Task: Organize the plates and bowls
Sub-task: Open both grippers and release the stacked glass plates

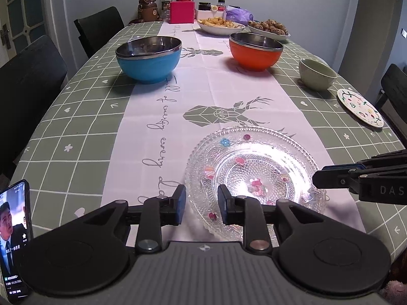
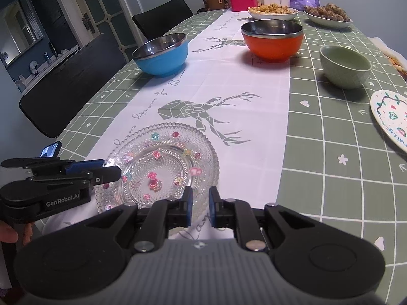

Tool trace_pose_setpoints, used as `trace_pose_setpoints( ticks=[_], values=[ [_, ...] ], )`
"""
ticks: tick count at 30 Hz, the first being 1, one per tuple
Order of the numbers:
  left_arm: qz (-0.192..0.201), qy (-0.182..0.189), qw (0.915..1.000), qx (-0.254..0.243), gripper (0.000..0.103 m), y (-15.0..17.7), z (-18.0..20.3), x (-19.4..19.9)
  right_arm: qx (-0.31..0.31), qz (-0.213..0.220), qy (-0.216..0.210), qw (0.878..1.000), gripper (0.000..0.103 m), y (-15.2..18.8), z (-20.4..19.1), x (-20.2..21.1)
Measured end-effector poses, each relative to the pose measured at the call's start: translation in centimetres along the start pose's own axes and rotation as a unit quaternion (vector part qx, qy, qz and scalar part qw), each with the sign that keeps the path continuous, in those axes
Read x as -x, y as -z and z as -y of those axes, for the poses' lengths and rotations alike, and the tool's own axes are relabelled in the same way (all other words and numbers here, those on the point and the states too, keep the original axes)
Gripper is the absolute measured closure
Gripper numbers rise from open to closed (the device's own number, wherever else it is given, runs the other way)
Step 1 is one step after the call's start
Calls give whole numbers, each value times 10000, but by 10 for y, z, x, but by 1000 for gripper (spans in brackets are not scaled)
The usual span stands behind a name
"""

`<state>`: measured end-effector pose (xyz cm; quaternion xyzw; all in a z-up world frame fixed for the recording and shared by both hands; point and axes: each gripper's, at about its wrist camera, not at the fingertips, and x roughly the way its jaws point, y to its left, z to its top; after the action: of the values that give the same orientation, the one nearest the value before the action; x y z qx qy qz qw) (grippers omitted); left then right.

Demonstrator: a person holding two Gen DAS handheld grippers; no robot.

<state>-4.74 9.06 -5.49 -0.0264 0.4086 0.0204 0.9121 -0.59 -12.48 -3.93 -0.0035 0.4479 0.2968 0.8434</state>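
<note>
1. Glass plates (image 1: 254, 175): clear, beaded rims, flower stickers; right wrist view shows two rims, so it looks like a stack of two; sits near edge of the table, on the white runner (image 1: 203, 96).
2. Left gripper (image 1: 201, 207): fingers apart with a clear gap; the near-left rim of the glass plates lies between the pads; pads not pressing on it as far as I can see; gripper sits at the plates' left side in the right wrist view (image 2: 112, 171).
3. Right gripper (image 2: 199, 209): fingers a narrow gap apart; plates' near-right rim shows just in front of the gap; cannot tell whether the pads touch glass; in the left wrist view (image 1: 316, 176) its tip is over the plates' right rim.
4. Blue bowl (image 1: 148, 59): far left, steel lined, upright, empty.
5. Orange bowl (image 1: 255, 50): far right of the runner, steel lined, upright.
6. Green ceramic bowl (image 1: 316, 73): right of the orange bowl, on the green checked tablecloth (image 1: 76, 127); apart from it.
7. Painted small plate (image 1: 360, 108): right edge of the table, nearer than the green bowl.
8. Phone (image 1: 15, 236): near left, screen lit.
9. Far end: two dishes of food (image 1: 221, 24), bottles, pink box (image 1: 182, 11).
</note>
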Motion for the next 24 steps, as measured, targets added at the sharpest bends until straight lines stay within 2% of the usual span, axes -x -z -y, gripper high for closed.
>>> trace_pose_setpoints(
  ticks=[2, 3, 4, 6, 12, 17, 24],
  values=[
    [-1, 13, 10000, 0, 71, 0, 0, 0, -108, -64, -23, 9999, 85, 1, 3, -2],
    [0, 19, 10000, 21, 69, 0, 0, 0, -156, -82, -26, 9998, 78, 1, 4, -3],
    [7, 19, 10000, 53, 68, 0, -1, 0, -189, -91, -14, 9998, 76, 1, 5, -4],
    [44, 5, 9999, 114, 62, 0, -3, 1, -208, -78, -7, 9998, 76, 0, 5, -4],
    [447, -28, 9988, 180, 49, -4, -5, 12, -247, -20, 19, 9997, 64, 0, 6, -2],
    [779, 80, 9968, 174, 46, -12, 0, 21, -348, 22, 68, 9994, 64, -1, 9, 0],
    [776, 429, 9959, 180, 44, -27, 20, 16, -327, 244, 111, 9991, 63, -8, 12, 11]
  ],
)
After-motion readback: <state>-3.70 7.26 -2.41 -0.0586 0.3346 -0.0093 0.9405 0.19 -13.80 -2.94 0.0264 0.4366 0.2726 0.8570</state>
